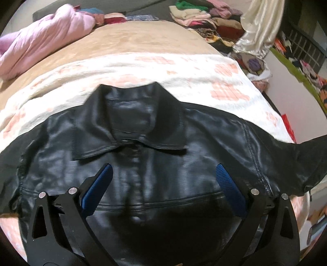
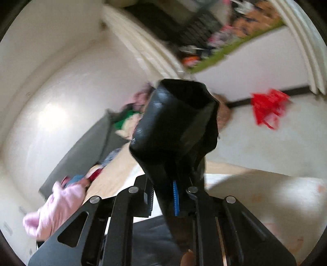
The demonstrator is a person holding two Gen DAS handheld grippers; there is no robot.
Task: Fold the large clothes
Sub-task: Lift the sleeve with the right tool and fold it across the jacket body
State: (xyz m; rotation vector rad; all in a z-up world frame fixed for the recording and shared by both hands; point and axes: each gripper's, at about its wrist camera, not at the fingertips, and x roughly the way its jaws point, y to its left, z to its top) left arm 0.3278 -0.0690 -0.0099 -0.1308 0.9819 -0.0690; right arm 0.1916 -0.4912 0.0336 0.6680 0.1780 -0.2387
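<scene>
A black leather jacket lies front up on the bed, collar toward the far side and its front closed. My left gripper hovers over the chest, open, with nothing between its blue pads. The jacket's right-hand sleeve is lifted off the bed at the frame's edge. In the right wrist view my right gripper is shut on that sleeve's cuff end, which stands up in front of the camera with its mouth open and hides the fingertips.
A white blanket with pink patches covers the bed over a tan sheet. A pink quilt lies at the far left and stacked clothes at the far right. A red bag sits on the floor.
</scene>
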